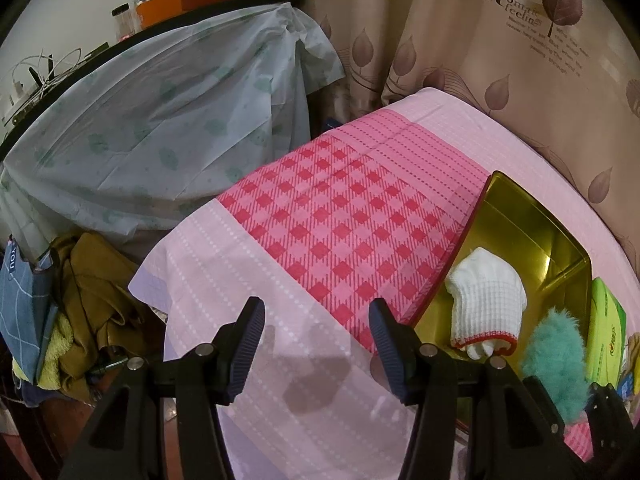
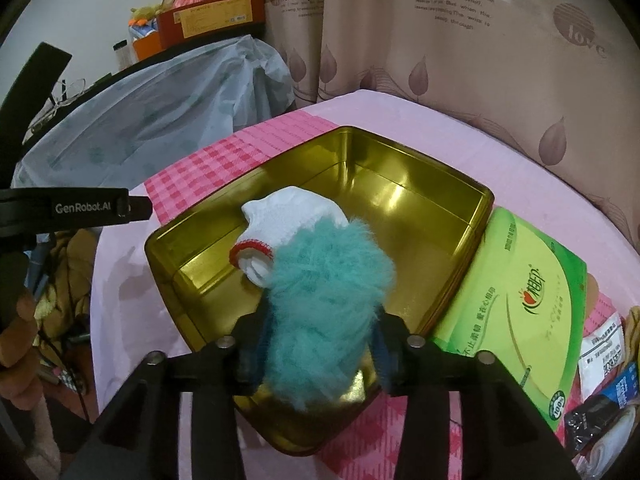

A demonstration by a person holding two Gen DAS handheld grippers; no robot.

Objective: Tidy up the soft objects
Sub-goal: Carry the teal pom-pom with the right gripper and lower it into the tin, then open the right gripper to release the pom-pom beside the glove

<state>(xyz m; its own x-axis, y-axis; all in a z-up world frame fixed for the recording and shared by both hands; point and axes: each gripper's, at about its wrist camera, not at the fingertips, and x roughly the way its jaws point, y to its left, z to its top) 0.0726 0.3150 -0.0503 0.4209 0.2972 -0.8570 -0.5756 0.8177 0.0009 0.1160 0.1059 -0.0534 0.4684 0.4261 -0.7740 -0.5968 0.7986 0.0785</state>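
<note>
Leaf-printed curtains (image 2: pixel 460 72) hang behind a table under a pink checked cloth (image 1: pixel 340 216), where an open gold tin (image 2: pixel 400 200) holds a white knitted glove (image 2: pixel 296 212). Over the tin, the right gripper (image 2: pixel 316 340) has a teal fluffy toy (image 2: pixel 320 292) between its jaws; whether the pads press it I cannot tell. The left gripper (image 1: pixel 316 344) hangs empty, jaws apart, above the cloth.

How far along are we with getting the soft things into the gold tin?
Done: the white glove lies inside the gold tin. In hand: the teal fluffy thing sits between the right gripper fingers over the tin's near edge. Left gripper is open and empty. Whether more soft items remain is unclear.
</note>
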